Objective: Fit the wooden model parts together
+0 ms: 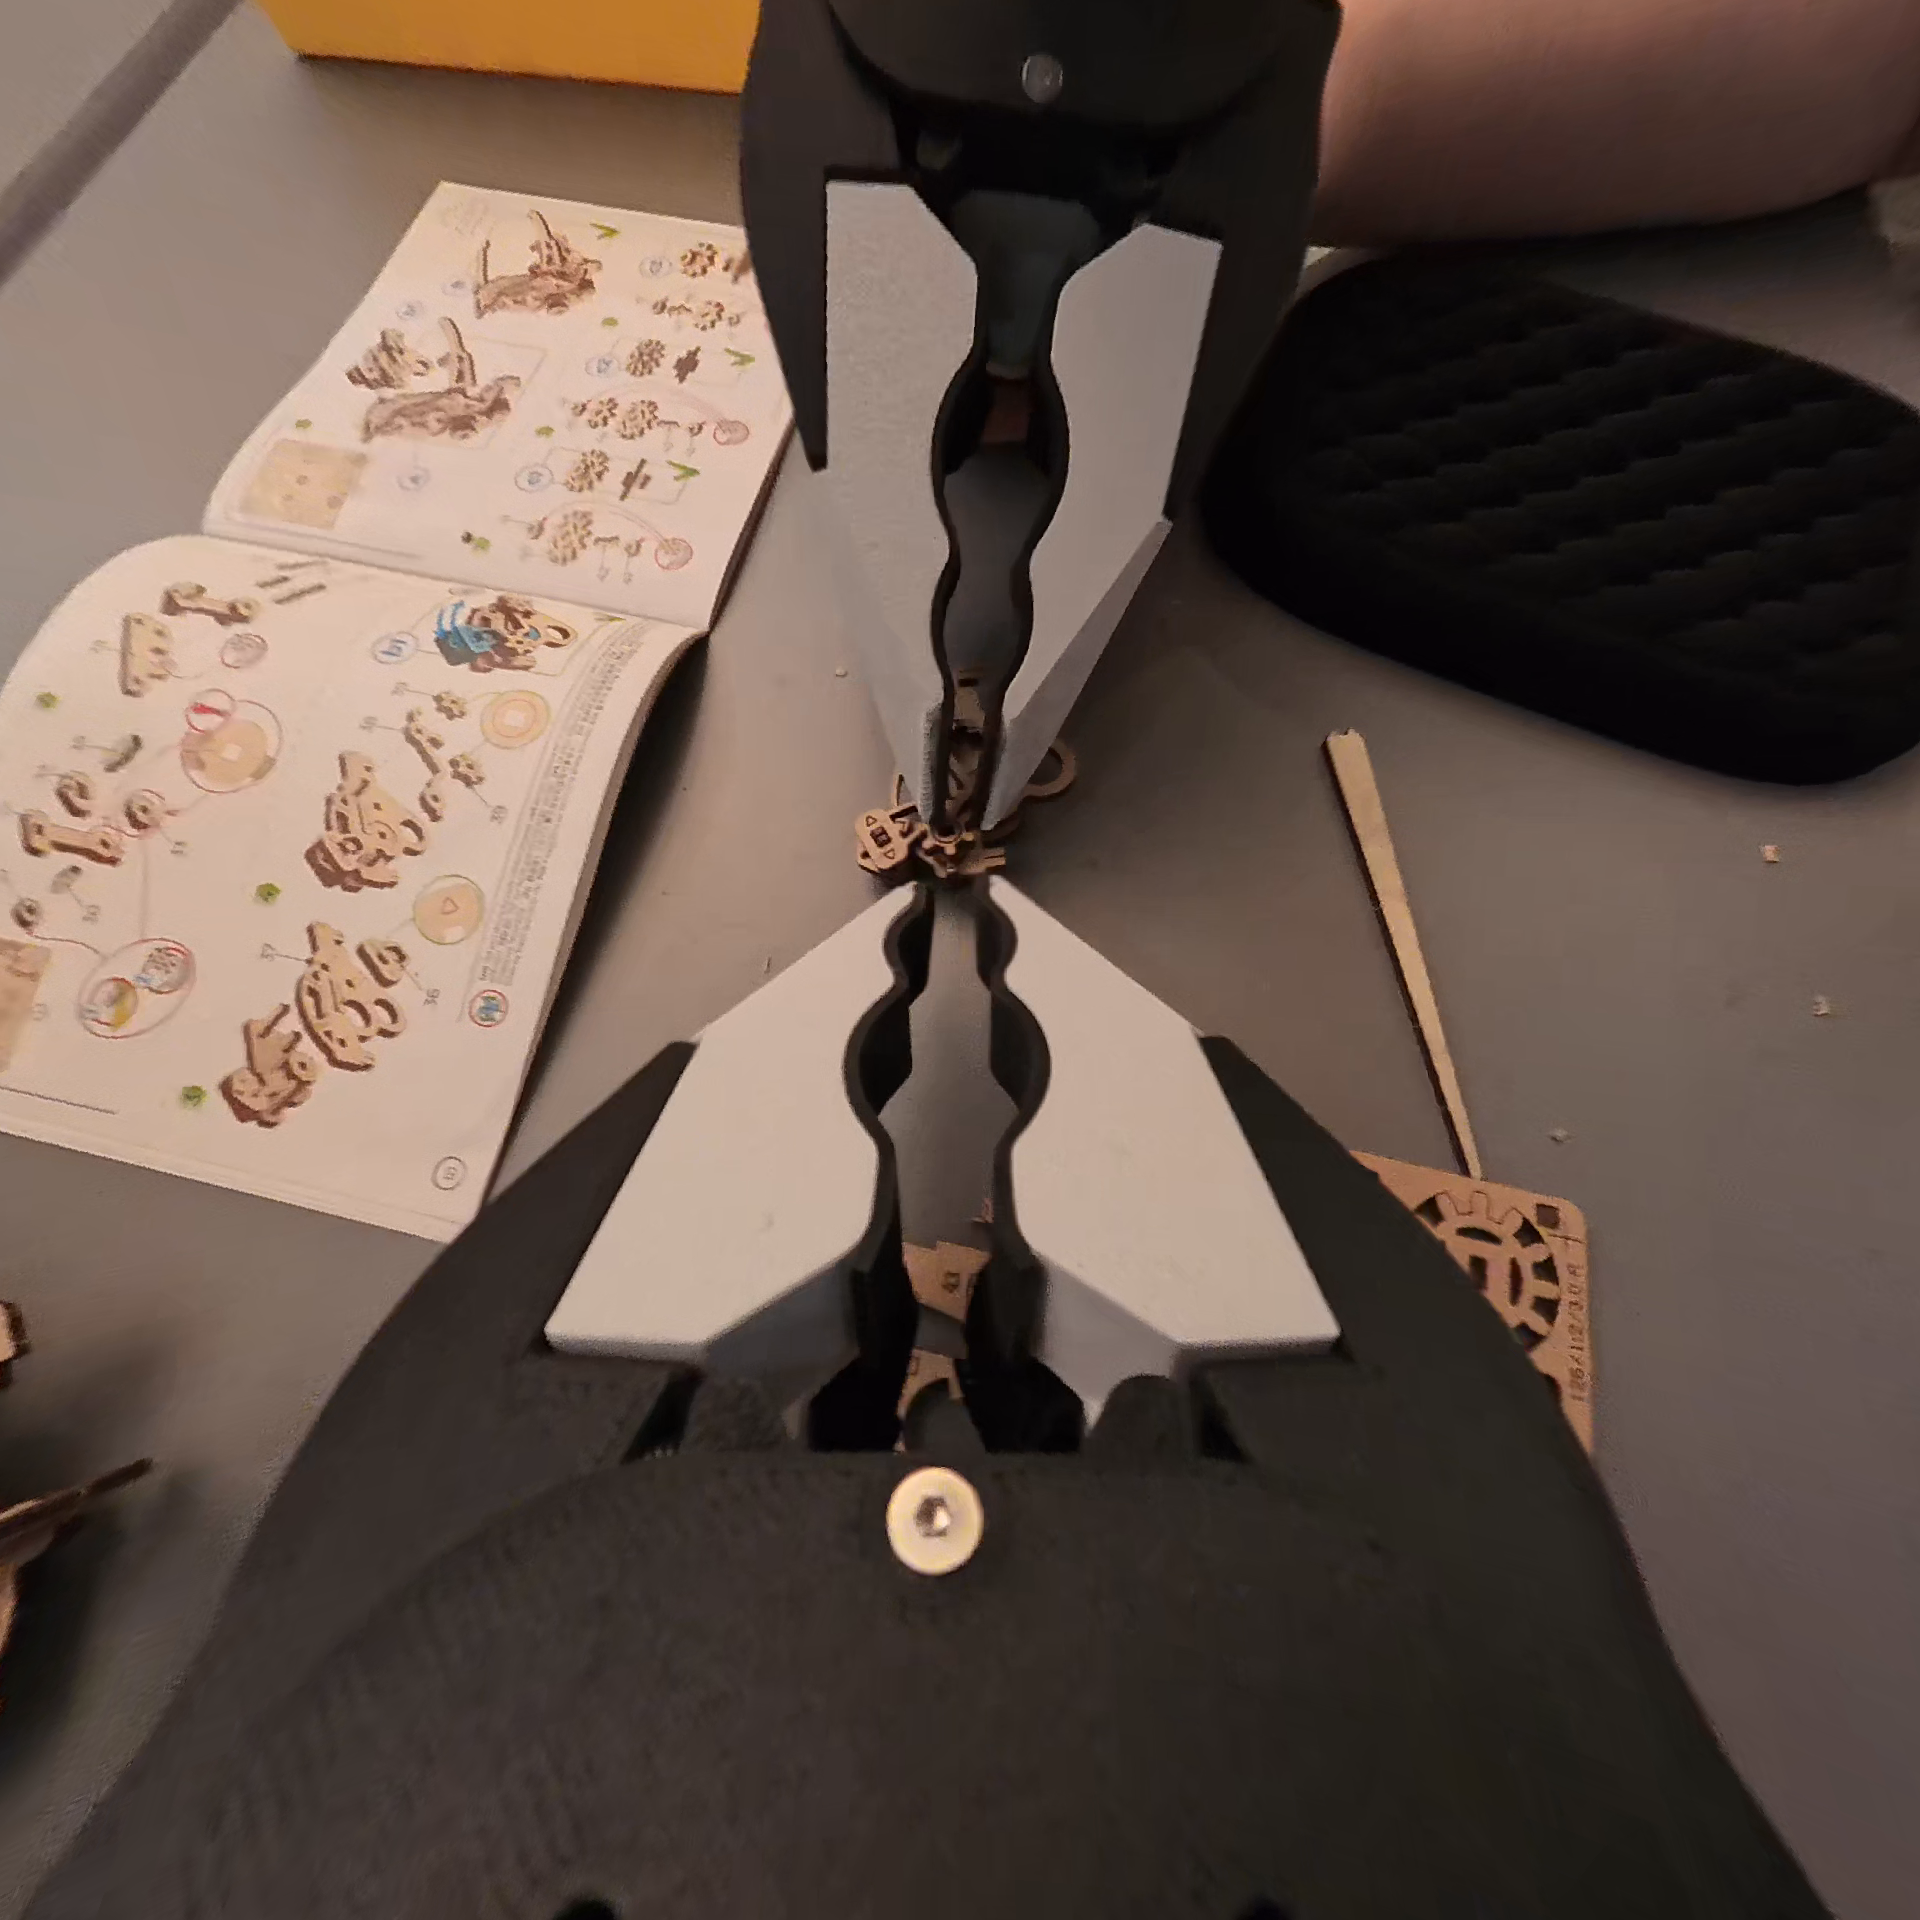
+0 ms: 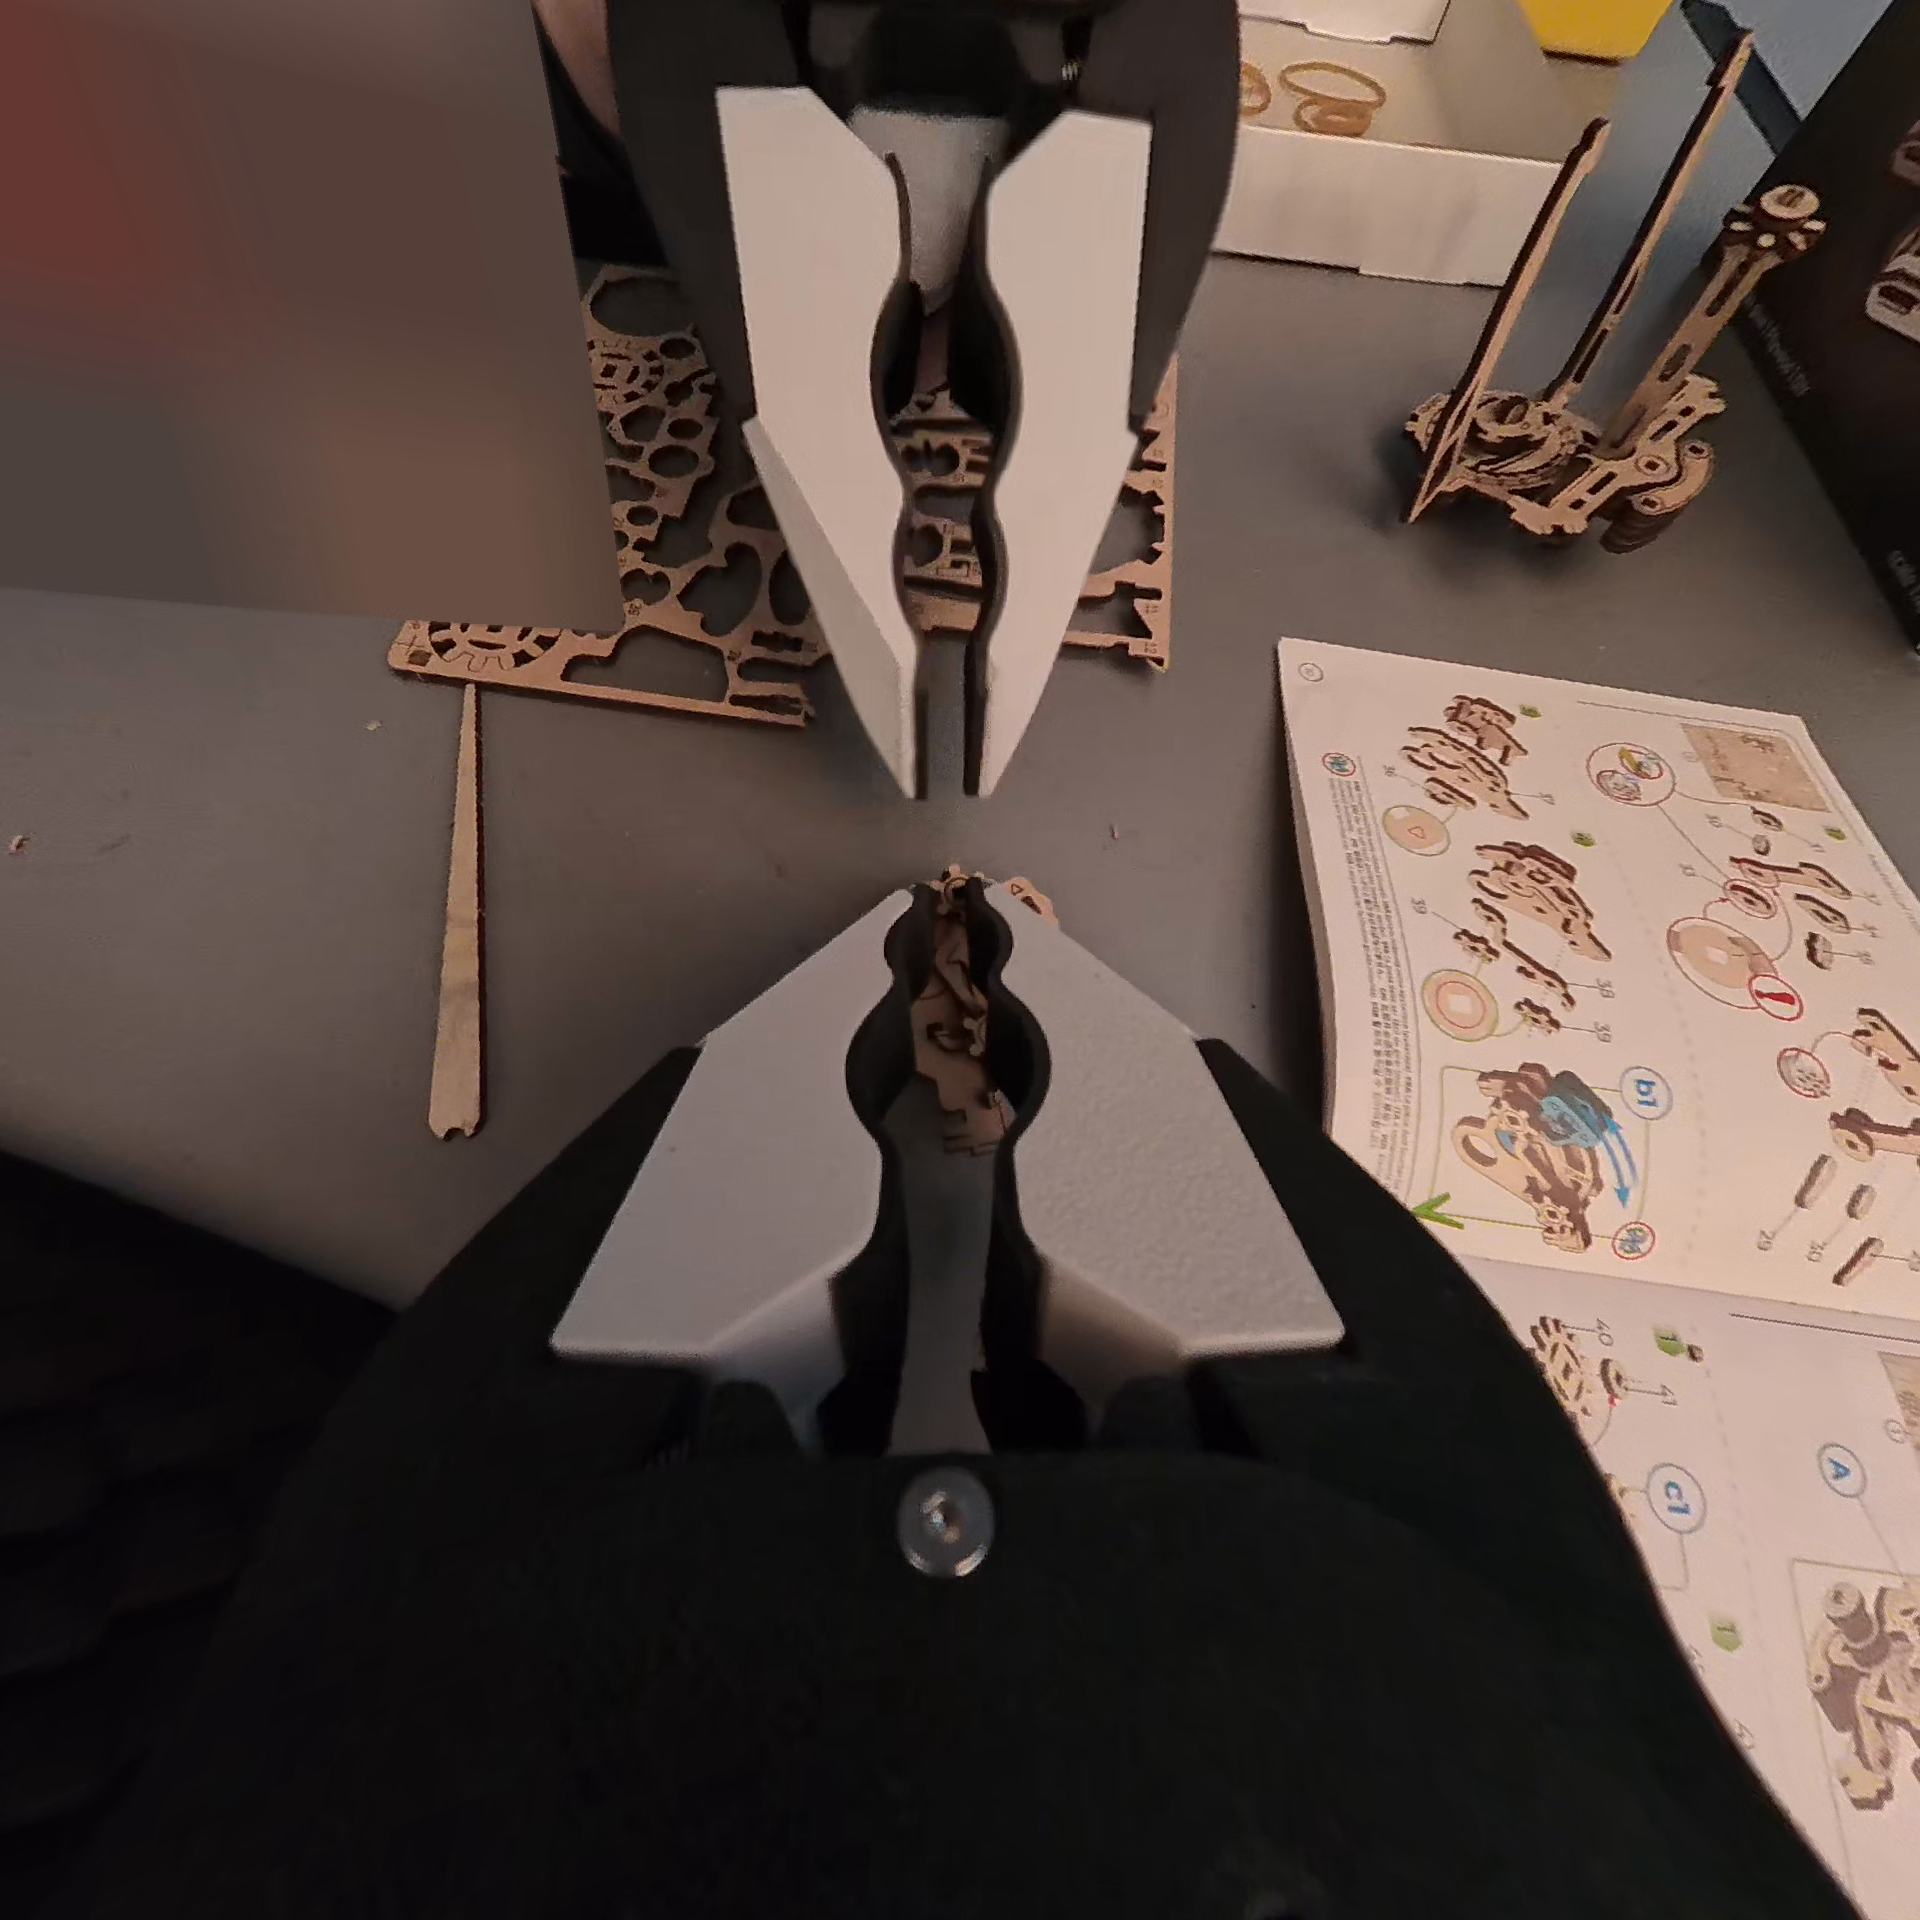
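**Grippers nose to nose, part in the right one**

- Far left of the left wrist view: open instruction booklet (image 1: 343, 790) flat on the grey table (image 1: 1662, 1039), well clear of the work.
- Centre: my left gripper (image 1: 951, 899) pointed straight ahead. Its jaws were drawn narrow with a thin slit between them. The right wrist view showed bare table through that slit, so I read it as holding nothing.
- Directly opposite, the right gripper (image 2: 951, 888) came in from the far side, on the same line, tip facing tip. It was clamped on the wooden part (image 2: 948, 997).
- The part was a flat fretted piece lying lengthwise along the fingers. A small toothed end poked out past the tips toward the left gripper.
- Key relation: the part lay dead ahead of the left gripper, its long axis in line with both tools. The toothed end sat in the gap between the two sets of tips.
- From the left camera the tips looked almost touching; from the right they stood apart. I could not tell whether there was contact.
- Both tools were tilted down toward the table and held just above it.
- Right of centre: a thin wooden stick (image 1: 1392, 935), a punched-out parts sheet (image 1: 1496, 1268) partly under my gripper, and a black quilted pad (image 1: 1558, 520) beyond.
- My judgement: the next move would need a straight push along that shared axis, with little room for sideways drift.
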Action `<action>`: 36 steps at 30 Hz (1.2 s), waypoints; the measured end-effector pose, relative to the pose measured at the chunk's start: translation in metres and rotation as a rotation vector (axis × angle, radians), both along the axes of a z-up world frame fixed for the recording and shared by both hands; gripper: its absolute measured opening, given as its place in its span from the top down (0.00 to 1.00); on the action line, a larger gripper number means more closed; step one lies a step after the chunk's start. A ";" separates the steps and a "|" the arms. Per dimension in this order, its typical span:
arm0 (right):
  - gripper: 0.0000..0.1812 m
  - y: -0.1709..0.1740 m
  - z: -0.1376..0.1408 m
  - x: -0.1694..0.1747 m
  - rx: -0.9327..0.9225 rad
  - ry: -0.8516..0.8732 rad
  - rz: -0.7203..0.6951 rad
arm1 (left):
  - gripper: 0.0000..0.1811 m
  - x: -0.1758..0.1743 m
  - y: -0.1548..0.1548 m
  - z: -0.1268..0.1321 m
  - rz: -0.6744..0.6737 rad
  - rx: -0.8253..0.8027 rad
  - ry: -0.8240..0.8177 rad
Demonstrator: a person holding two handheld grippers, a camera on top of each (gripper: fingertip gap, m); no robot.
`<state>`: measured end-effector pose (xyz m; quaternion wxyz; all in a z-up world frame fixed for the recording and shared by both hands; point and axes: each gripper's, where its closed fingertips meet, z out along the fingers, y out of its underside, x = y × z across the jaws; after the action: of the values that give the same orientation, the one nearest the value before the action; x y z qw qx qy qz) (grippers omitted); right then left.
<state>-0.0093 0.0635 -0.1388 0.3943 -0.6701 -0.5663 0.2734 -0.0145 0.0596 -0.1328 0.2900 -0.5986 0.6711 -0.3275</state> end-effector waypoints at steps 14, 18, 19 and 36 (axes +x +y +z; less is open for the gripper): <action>0.99 0.001 0.000 0.001 0.058 -0.039 -0.013 | 1.00 0.010 -0.002 -0.020 0.009 -0.049 0.060; 0.98 0.002 0.000 0.001 0.066 -0.045 -0.015 | 1.00 0.010 -0.001 -0.020 0.011 -0.048 0.059; 0.98 0.002 0.000 0.001 0.075 -0.053 -0.015 | 1.00 0.011 -0.001 -0.020 0.011 -0.047 0.058; 0.98 0.000 -0.001 0.002 0.113 -0.097 -0.015 | 0.92 0.009 0.001 -0.001 0.092 -0.402 -0.013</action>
<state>-0.0068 0.0640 -0.1397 0.4057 -0.6636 -0.5941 0.2054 -0.0053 0.0610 -0.1341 0.1837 -0.6722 0.5624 -0.4452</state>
